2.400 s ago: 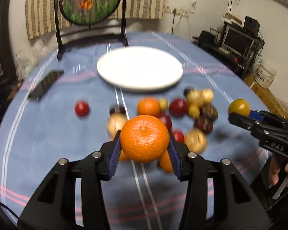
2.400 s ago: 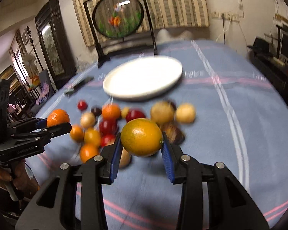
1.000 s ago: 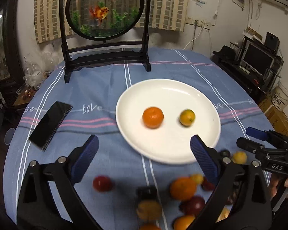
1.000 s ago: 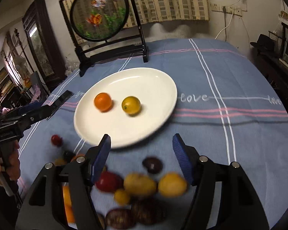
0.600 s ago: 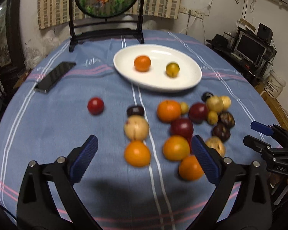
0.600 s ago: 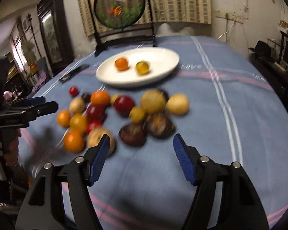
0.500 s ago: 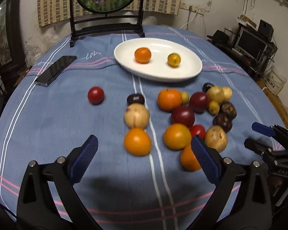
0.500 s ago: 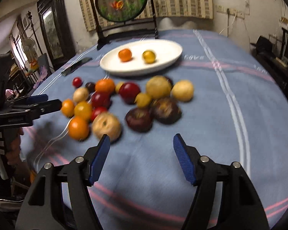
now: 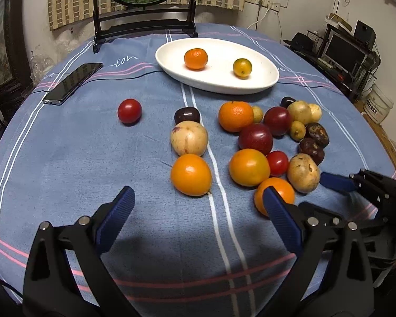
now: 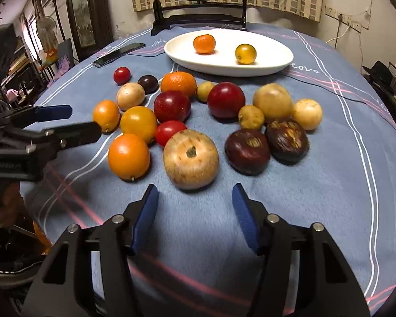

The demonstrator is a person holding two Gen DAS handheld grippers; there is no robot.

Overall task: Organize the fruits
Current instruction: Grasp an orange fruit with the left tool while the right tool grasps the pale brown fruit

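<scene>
Hovering low over the blue striped tablecloth (image 9: 66, 158), the left gripper (image 9: 196, 202) stood wide open and empty, an orange (image 9: 191, 174) lying just beyond the gap between its blue pads. Seen from the left wrist camera, a white oval plate (image 9: 261, 82) at the far side held a mandarin (image 9: 196, 58) and a small yellow-green citrus (image 9: 242, 68), well apart from each other. Loose fruit clustered to the right, with a lone red tomato (image 9: 129, 110) off to the left and a dark phone (image 9: 72, 82) farther left. The right gripper (image 9: 338, 182) reached in from the right edge.

From the right wrist camera, the right gripper (image 10: 195, 198) was likewise spread open, holding nothing, with a pale round fruit (image 10: 191, 158) resting on the cloth just past its pads. Two dark wrinkled fruits (image 10: 266, 146) lay touching to its right and an orange (image 10: 128, 156) to its left. The same plate (image 10: 277, 63) sat at the far side, and the left gripper (image 10: 63, 122) entered from the left.
</scene>
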